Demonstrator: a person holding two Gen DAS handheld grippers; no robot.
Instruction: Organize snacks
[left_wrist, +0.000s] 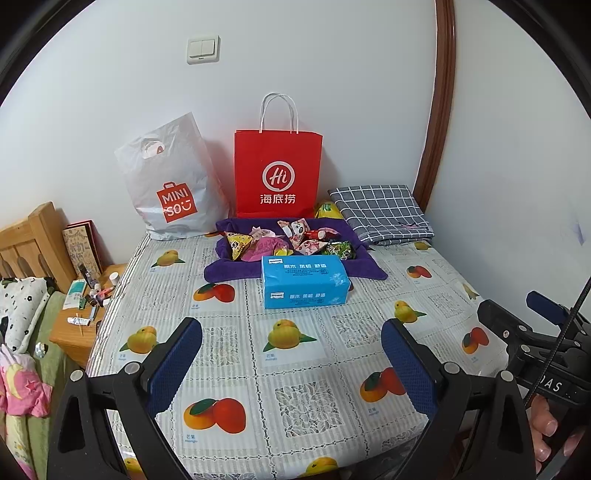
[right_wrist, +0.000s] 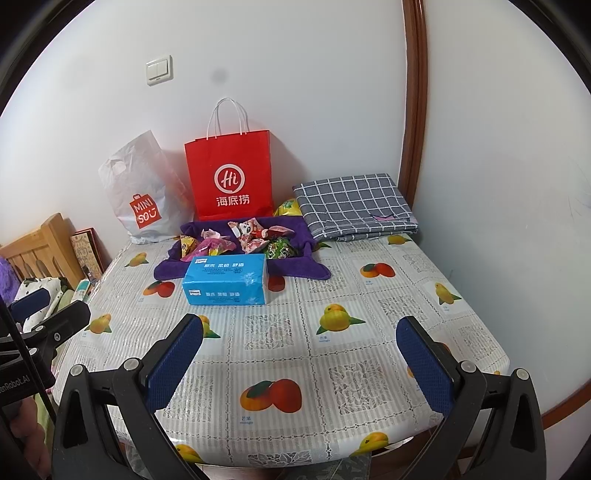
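Both the left claw (left_wrist: 291, 347) and the right claw (right_wrist: 299, 345) are wide apart with nothing inside, and far ahead of them the shiny snack packets (left_wrist: 295, 238) lie on a purple cloth (left_wrist: 229, 271) behind a blue tissue box (left_wrist: 304, 282), before a red paper "Hi" bag (left_wrist: 277, 173) and a white plastic "MINISO" bag (left_wrist: 173, 184).

The room is bright with soft, even light. The red bag (left_wrist: 277, 172) throws a faint shadow on the wall (left_wrist: 332, 74). Picture edges bend and turn black.
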